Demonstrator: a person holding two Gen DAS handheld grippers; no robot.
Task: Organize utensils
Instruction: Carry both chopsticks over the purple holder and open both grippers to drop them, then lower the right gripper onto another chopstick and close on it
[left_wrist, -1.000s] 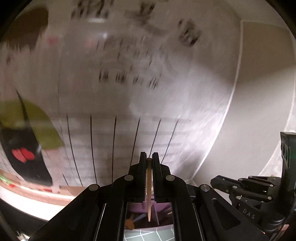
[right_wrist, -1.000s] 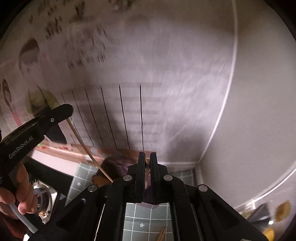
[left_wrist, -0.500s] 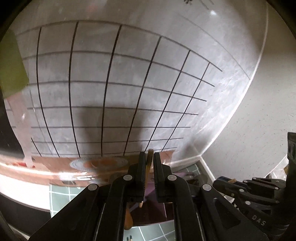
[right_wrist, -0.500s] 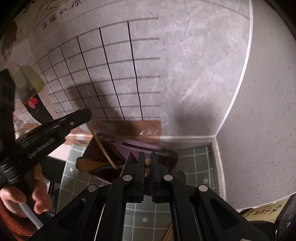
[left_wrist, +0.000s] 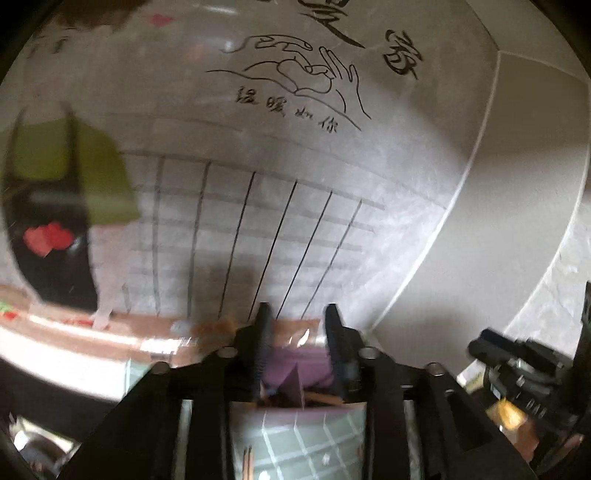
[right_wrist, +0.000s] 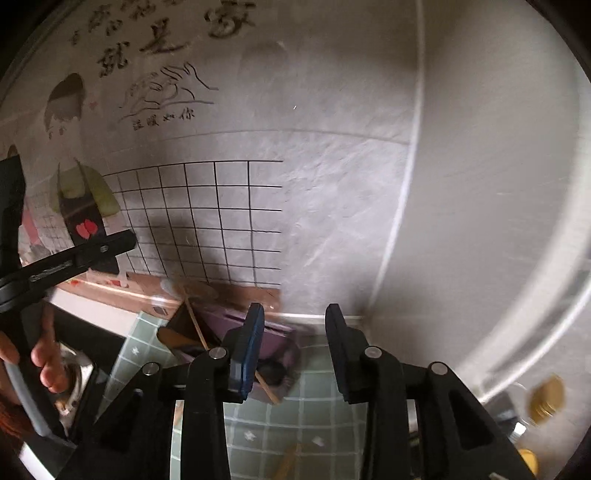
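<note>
A purple utensil holder (right_wrist: 273, 341) stands on the green tiled mat by the wall, with wooden chopsticks (right_wrist: 195, 321) sticking out of it. It also shows in the left wrist view (left_wrist: 295, 365) with sticks inside. My left gripper (left_wrist: 295, 321) is open and empty above the holder. My right gripper (right_wrist: 295, 314) is open and empty, also above the holder. In the right wrist view the left gripper's finger (right_wrist: 77, 258) shows at the left. More wooden chopsticks (left_wrist: 247, 461) lie on the mat (left_wrist: 306, 443).
A wall with a grid and cartoon sticker (right_wrist: 207, 218) stands right behind the holder. The room corner (right_wrist: 402, 229) is to the right. A metal sink fitting (right_wrist: 74, 373) is at the left, and a jar with a gold lid (right_wrist: 546, 402) at the right.
Both grippers have opened and let go of the chopsticks they held. The chopsticks now stand in the purple holder. Both grippers have lifted back from it.
</note>
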